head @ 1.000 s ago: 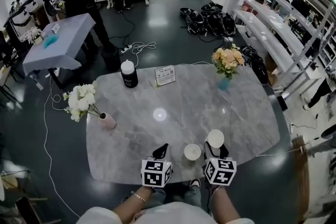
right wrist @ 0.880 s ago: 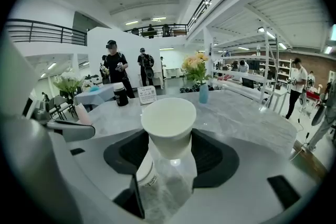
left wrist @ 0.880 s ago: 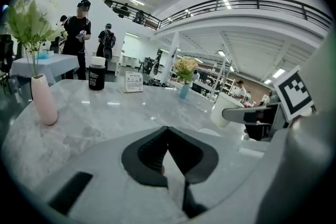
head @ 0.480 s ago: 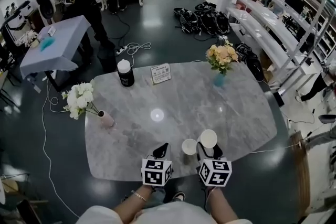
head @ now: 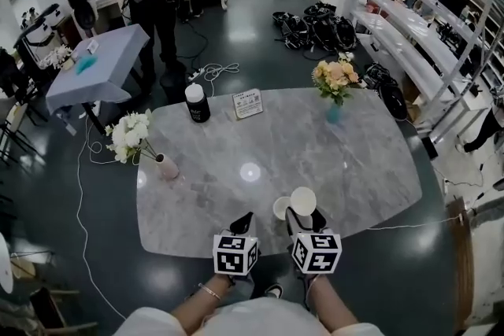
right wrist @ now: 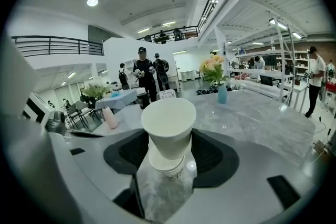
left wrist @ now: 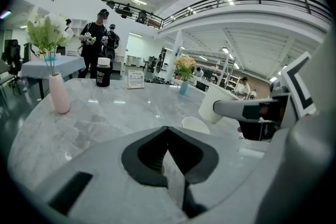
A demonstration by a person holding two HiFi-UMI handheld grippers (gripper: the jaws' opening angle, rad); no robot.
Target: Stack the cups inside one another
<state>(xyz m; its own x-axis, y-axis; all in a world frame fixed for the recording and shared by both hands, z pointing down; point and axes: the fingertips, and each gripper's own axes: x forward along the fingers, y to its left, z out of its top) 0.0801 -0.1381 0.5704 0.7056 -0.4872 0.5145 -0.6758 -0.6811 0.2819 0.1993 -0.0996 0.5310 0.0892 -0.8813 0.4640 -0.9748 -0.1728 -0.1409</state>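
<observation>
Just above and right of the standing cup (head: 281, 208), your right gripper (head: 303, 221) is clamped on the held cup (head: 302, 201), one jaw on each side of its wall. The held cup is clear of the table (head: 370, 161) and tipped a little. In the right gripper view, the held cup (right wrist: 169, 126) sits over what I take to be the standing cup (right wrist: 167, 164). Whether its base has entered the mouth, cannot tell. The left gripper view puts the held cup (left wrist: 215, 105) up and right of the standing cup (left wrist: 195, 124), close but not seated.

Left of the standing cup and nearer you, your left gripper (head: 241, 225) is pinched closed on nothing. Its own view shows the jaws meeting with no gap.

Handling, as judged:
- Paper cups, thin-walled and very light.
- The wall will dent under a hard squeeze, and an ovalled cup will not nest cleanly.
- Grip mid-wall and lightly, roughly where you have it, leaving the base free to go in.
- The standing cup is unanchored and will likely skid or tip if the held one catches its rim, so come straight down over the mouth.
- The idle left gripper could steady it by the lower wall.

Count:
- Cups, two.
- Grippers, two.
- Well beyond the standing cup, two vases with flowers: pink vase (head: 167, 167) off left, blue vase (head: 335, 114) off right.
- Jar (head: 197, 103), one.
- Card (head: 248, 103), one.
</observation>
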